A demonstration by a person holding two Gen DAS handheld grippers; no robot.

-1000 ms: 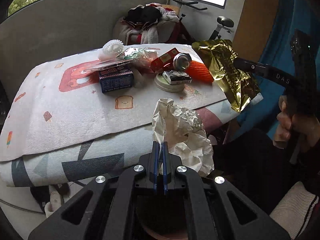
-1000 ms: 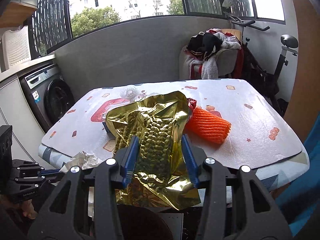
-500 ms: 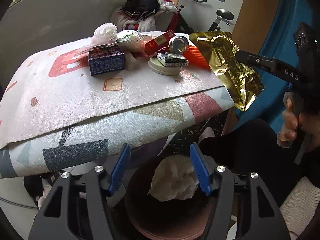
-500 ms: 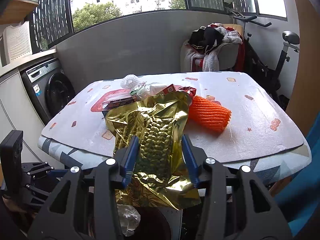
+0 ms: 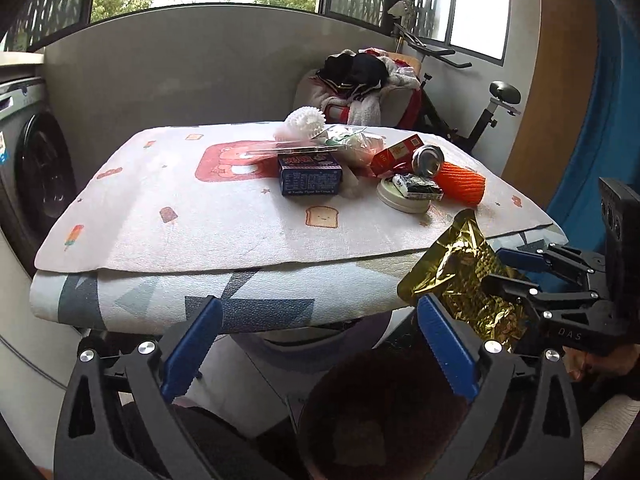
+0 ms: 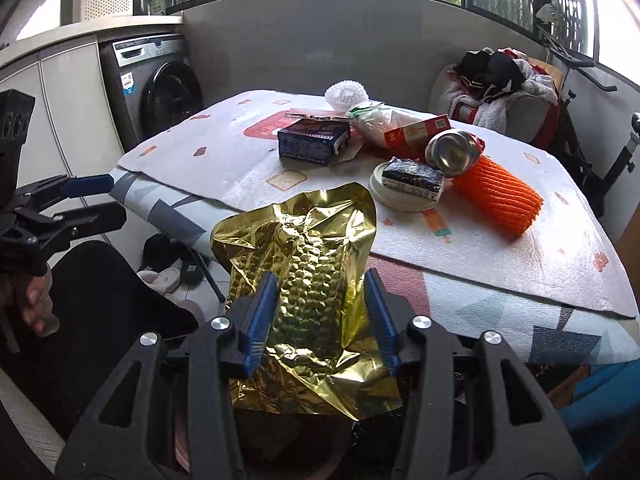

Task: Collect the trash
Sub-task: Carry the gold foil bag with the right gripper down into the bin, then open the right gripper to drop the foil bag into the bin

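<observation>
The right tongs (image 6: 320, 320) gripped the gold foil bag (image 6: 304, 280) above the dark bin (image 5: 384, 412) off the table's (image 5: 200, 216) near edge, apparently awaiting release, while the left tongs (image 5: 320, 344) gaped wide, empty.

table (image 5: 208, 216): box (image 5: 310, 176) at centre; can (image 5: 428, 159) and net sleeve (image 5: 460, 188) to its right
foil bag (image 6: 308, 280): before the table's near edge, above the bin (image 5: 360, 412)

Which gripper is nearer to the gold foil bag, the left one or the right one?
Right. The right gripper holds the gold foil bag between its fingers; the left gripper is open and empty beside it, not touching.
</observation>
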